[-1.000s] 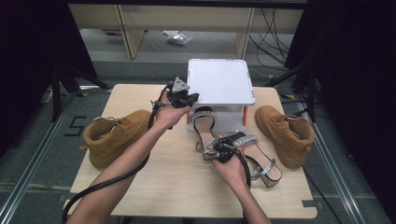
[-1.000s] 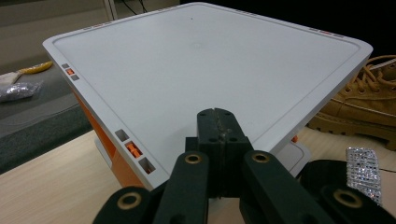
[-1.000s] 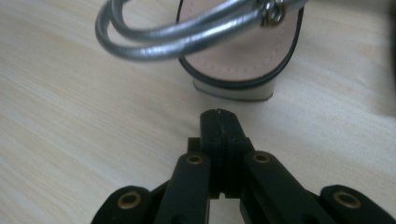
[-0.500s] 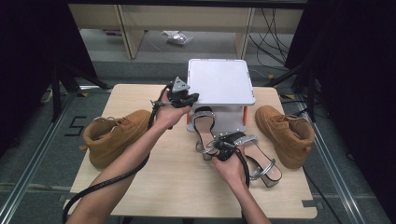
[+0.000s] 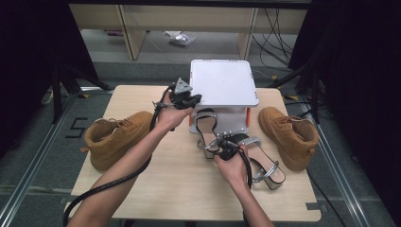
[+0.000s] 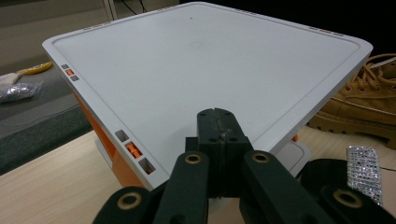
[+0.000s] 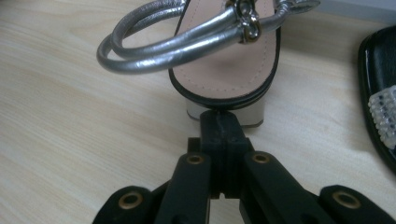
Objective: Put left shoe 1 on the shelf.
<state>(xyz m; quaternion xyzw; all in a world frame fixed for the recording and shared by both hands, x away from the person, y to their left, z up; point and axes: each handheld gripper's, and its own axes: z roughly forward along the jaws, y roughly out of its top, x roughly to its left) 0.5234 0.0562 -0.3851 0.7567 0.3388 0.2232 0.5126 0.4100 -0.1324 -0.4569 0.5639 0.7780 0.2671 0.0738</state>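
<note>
A white-lidded box (image 5: 223,82) with orange sides stands at the table's back middle. My left gripper (image 5: 195,98) is shut and empty at its front left corner; in the left gripper view its tips (image 6: 217,116) hover over the lid (image 6: 201,60). Two silver-strapped sandals lie in front of the box. The near sandal (image 5: 205,125) points its toe at the box, and its heel block (image 7: 224,109) sits right before my shut, empty right gripper (image 7: 219,120). Whether they touch I cannot tell. The other sandal (image 5: 262,165) lies to the right of my right gripper (image 5: 216,144).
A tan boot (image 5: 116,137) lies at the left of the table and its mate (image 5: 288,132) at the right, also seen as a boot (image 6: 364,100) beyond the box. A rhinestone strap (image 7: 385,114) of the second sandal is close on the right.
</note>
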